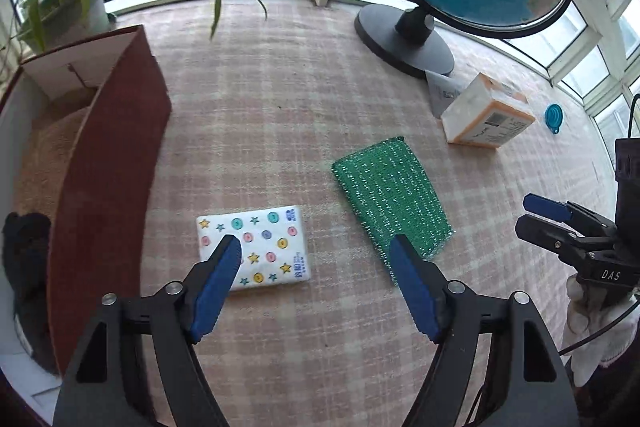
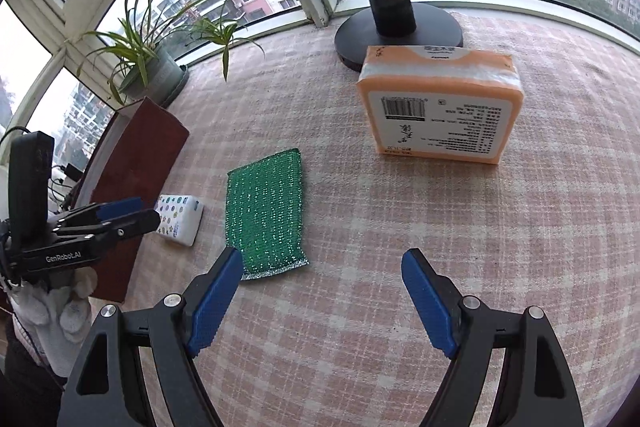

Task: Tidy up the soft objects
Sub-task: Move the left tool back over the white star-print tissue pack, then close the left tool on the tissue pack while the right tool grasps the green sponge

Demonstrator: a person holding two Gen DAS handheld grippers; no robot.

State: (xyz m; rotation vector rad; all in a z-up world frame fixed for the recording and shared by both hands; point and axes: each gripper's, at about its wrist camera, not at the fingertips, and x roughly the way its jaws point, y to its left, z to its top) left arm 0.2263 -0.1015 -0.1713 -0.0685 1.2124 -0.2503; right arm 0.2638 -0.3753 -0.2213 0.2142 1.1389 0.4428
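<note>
Your left gripper (image 1: pixel 314 247): fingers stood wide, empty, above tissue pack (image 1: pixel 256 251) and green sponge (image 1: pixel 394 199) | your right gripper (image 2: pixel 322 263): fingers wide, empty, sponge (image 2: pixel 266 211) beyond left fingertip | orange pack (image 2: pixel 440 107) farther off on surface (image 2: pixel 480 247)

Checked tablecloth (image 1: pixel 280 99) under green scouring pad (image 1: pixel 390 195), patterned tissue pack (image 1: pixel 260 247), orange pack (image 1: pixel 486 117), globe (image 1: pixel 404 39), brown box (image 1: pixel 108 155)

Right claw (image 2: pixel 322 269) gapes, seemingly above cloth beside green sponge (image 2: pixel 266 213).
</note>
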